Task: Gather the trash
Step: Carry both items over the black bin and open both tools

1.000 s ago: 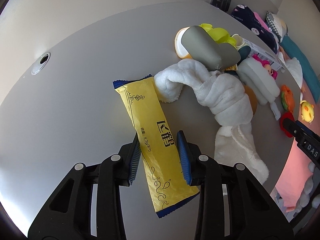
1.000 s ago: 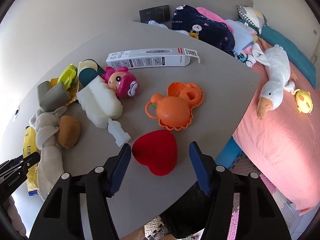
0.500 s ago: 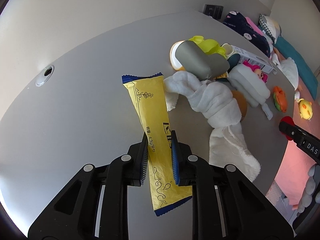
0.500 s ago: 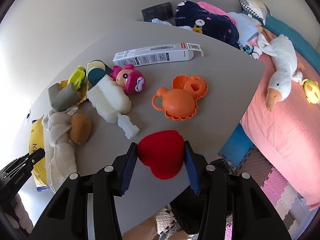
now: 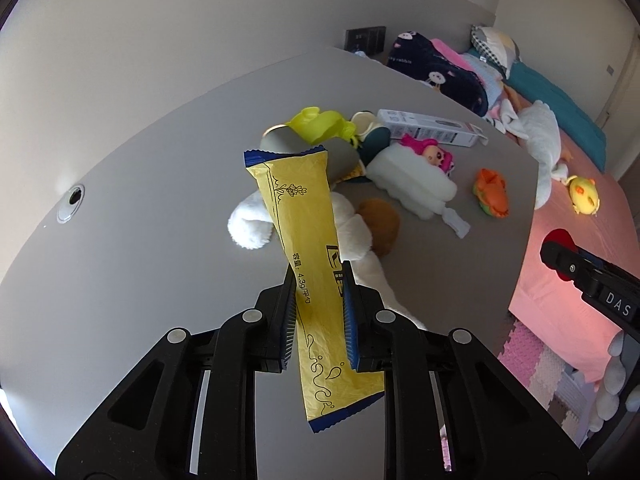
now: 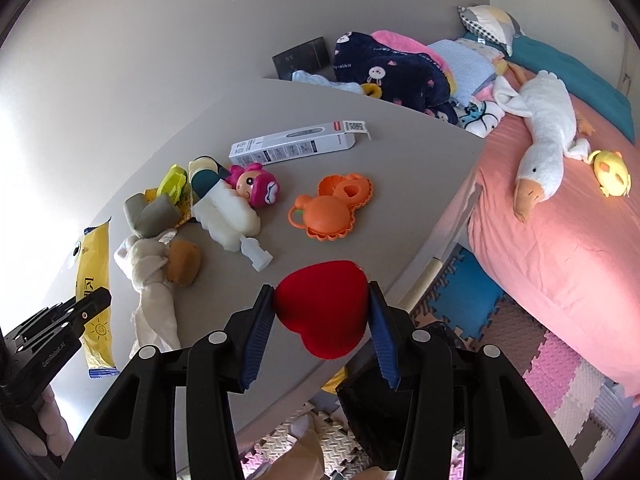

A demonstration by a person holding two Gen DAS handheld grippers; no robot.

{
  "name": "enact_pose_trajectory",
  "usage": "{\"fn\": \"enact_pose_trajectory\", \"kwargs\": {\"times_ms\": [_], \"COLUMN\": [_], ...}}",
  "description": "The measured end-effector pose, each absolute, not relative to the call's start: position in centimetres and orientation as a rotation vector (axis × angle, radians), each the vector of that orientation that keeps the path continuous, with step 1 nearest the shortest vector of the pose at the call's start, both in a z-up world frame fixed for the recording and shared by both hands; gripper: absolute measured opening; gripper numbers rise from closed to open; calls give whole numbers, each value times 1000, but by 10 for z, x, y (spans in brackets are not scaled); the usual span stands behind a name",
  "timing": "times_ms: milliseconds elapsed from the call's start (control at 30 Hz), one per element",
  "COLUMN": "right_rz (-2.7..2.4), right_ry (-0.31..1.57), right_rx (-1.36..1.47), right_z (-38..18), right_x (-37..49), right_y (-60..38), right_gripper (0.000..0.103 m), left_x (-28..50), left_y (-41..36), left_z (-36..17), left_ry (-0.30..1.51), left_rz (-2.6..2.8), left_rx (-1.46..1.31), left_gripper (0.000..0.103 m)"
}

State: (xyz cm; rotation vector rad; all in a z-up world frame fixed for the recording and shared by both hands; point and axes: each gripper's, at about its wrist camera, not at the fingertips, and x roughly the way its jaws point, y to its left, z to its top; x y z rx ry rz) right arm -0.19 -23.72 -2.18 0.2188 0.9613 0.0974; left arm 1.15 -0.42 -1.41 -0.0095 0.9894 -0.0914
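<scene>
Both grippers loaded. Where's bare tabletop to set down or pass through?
Bare: the wide stretch of table around the grommet hole, left of the yellow wrapper, and the far corner beyond the white box. Crowded: the middle, from white cloth to orange toy.

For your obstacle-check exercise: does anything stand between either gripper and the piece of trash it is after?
No. The left gripper already clamps the yellow wrapper, and the right gripper clamps the red heart.
</scene>
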Motion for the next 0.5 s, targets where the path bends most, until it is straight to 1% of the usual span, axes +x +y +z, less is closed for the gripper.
{"fn": "enact_pose_trajectory", "kwargs": {"times_ms": [500], "right_rz": [-47], "right_ry": [917], "right_rx": [256], "right_z": [-10], "right_x": [-60], "right_y": [-308], "right_gripper": [48], "left_x": [-5], "left_y": [-97], "left_z": [-11], "left_ry": [993], "left_rz": [-321], "left_rx": [101], "left_gripper": [19]}}
